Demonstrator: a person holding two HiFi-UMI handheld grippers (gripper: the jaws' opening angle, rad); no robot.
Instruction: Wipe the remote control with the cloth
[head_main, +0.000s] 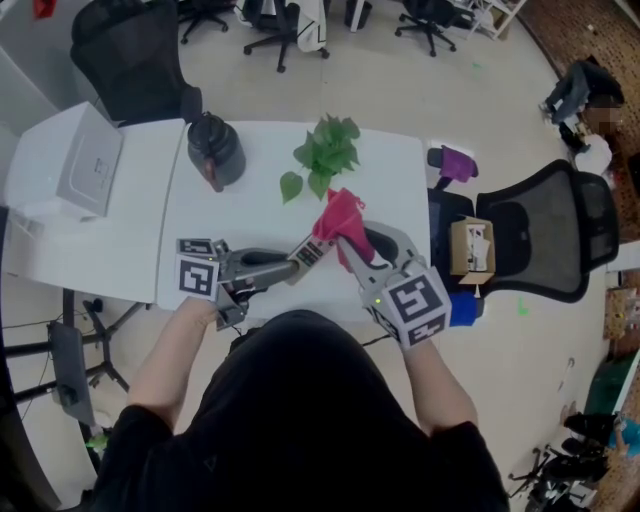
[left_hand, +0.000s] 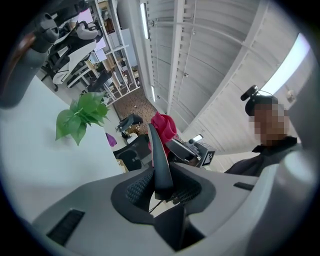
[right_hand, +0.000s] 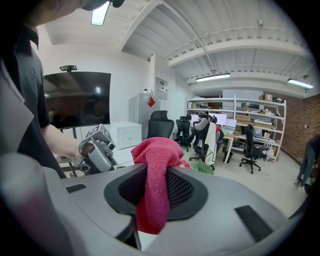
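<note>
Above the white table (head_main: 250, 215), my left gripper (head_main: 282, 263) is shut on one end of a dark remote control (head_main: 310, 251). In the left gripper view the remote (left_hand: 159, 165) stands edge-on between the jaws of the left gripper (left_hand: 162, 189). My right gripper (head_main: 358, 248) is shut on a red cloth (head_main: 339, 214), which bunches over the remote's far end and touches it. In the right gripper view the cloth (right_hand: 156, 170) hangs between the jaws of the right gripper (right_hand: 155, 189), and the left gripper (right_hand: 98, 150) shows beyond it. In the left gripper view the cloth (left_hand: 163, 125) sits at the remote's tip.
A green leafy plant (head_main: 323, 155) and a black jug (head_main: 213, 150) stand at the table's far side. A white box (head_main: 88, 160) sits at the left. A black office chair (head_main: 545, 235) with a cardboard box (head_main: 471, 246) stands to the right.
</note>
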